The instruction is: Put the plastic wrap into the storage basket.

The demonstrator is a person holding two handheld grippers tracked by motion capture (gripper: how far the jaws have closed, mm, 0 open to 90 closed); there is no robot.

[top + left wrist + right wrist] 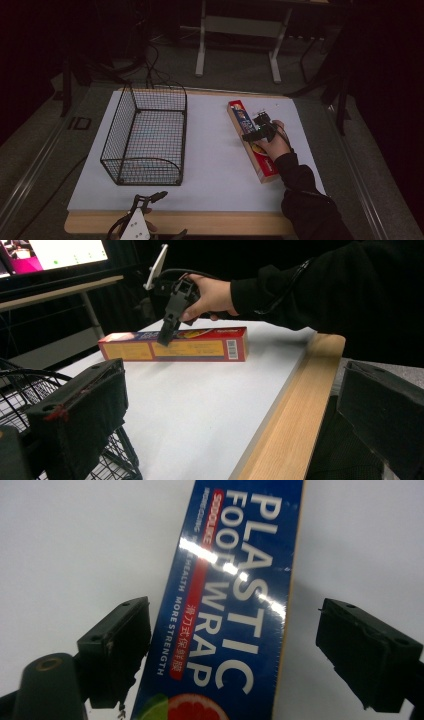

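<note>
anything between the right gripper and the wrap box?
Nothing visible. The right gripper sits directly over the plastic wrap box, jaws open on either side of it, with a gap on one side. Only bare white table lies around the box.

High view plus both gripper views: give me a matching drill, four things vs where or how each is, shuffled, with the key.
Things:
1. wire basket
2. wrap box
3. left gripper
4. right gripper

Places or states:
A. jaws open, straddling the box from above
B. lying flat on the right side of the white mat
C. at the table's near edge, holding nothing
D. standing on the left side of the mat, nothing in it

Pairs: 1-D, 2-B, 3-C, 4-A
</note>
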